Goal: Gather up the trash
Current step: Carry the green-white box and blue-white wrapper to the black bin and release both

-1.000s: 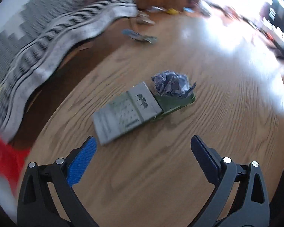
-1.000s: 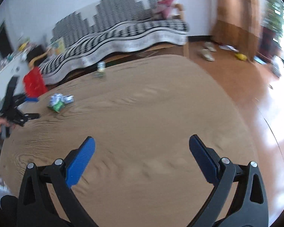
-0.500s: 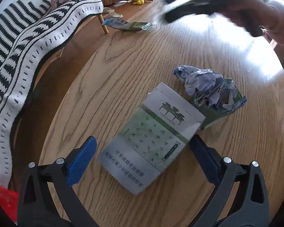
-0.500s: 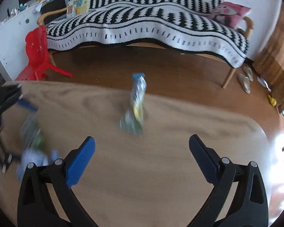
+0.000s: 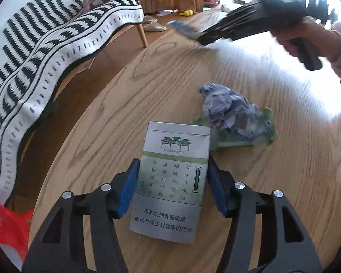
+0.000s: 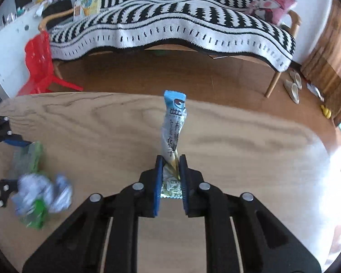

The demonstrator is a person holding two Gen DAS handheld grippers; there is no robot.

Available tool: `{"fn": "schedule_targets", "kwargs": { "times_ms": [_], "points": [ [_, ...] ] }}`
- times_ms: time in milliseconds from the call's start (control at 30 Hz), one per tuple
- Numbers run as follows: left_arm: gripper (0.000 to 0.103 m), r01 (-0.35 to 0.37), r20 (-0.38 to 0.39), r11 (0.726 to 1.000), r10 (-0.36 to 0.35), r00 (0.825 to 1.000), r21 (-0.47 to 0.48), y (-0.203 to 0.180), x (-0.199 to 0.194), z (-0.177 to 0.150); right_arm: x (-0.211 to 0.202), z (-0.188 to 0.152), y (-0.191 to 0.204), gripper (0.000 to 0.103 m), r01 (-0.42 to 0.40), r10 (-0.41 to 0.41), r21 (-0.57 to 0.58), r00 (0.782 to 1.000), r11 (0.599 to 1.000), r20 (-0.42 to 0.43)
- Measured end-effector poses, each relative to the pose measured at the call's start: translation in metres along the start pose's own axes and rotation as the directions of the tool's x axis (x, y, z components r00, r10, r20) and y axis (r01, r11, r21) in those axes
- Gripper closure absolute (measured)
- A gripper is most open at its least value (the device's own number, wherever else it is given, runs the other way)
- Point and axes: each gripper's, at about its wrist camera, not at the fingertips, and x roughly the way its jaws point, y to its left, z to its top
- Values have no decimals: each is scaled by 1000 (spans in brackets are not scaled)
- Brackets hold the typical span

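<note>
Left gripper: While it points down at the wood surface (image 5: 284,182), the left gripper (image 5: 171,184) has just been closing its jaws, and the blue pads now press both long sides of the pack (image 5: 170,182).
Pack: a flat grey and green box with print on it, in the lower middle of the left view, lying on the surface.
Ball: a crumpled grey paper ball (image 5: 229,113) sits on a green wrapper (image 5: 266,136), just right of the pack's top end.
Right gripper: the right gripper (image 6: 170,177) has just been closing too, and its jaws pinch the low end of a stick (image 6: 172,127).
Stick: a long thin packet with a blue top, in the middle of the right view, reaching up from the jaws toward the far edge of the surface.
Hand: in the upper right of the left view, a hand (image 5: 307,38) holds the right gripper, blurred.
Sofa: a sofa (image 6: 170,27) with a black and white cover stands behind the surface, across the top of the right view.
Chair: a red chair (image 6: 41,63) is at the upper left of the right view.
</note>
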Motion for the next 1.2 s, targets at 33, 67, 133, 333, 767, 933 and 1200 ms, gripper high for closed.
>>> {"fn": "schedule_targets", "kwargs": {
  "times_ms": [33, 67, 133, 333, 767, 933, 1200],
  "points": [
    [46, -16, -7, 1000, 16, 1000, -3, -6, -7, -1, -12, -8, -1, 88, -5, 5, 8, 1000, 1000, 5],
    [46, -27, -10, 1000, 27, 1000, -6, -9, -13, -2, -26, -16, -2, 88, -14, 14, 18, 1000, 1000, 9],
    [46, -57, -9, 998, 57, 998, -20, -17, -34, -4, -50, -29, -1, 88, -34, 33, 34, 999, 999, 14],
    [46, -141, 4, 984, 142, 990, -113, -36, -97, -16, -135, -69, 10, 88, -56, 53, 37, 996, 998, 66],
    [46, -46, 150, 963, 88, 985, -264, -167, -185, -19, -272, -219, 5, 88, -128, 95, 173, 978, 977, 186],
    [46, 82, 216, 978, -40, 976, -191, -248, -190, 7, -331, -296, -8, 88, -103, 50, 213, 969, 972, 240],
    [46, 261, 193, 964, -245, 950, -59, -391, -141, 55, -381, -397, -63, 88, -1, -85, 335, 967, 942, 242]
  ]
}}
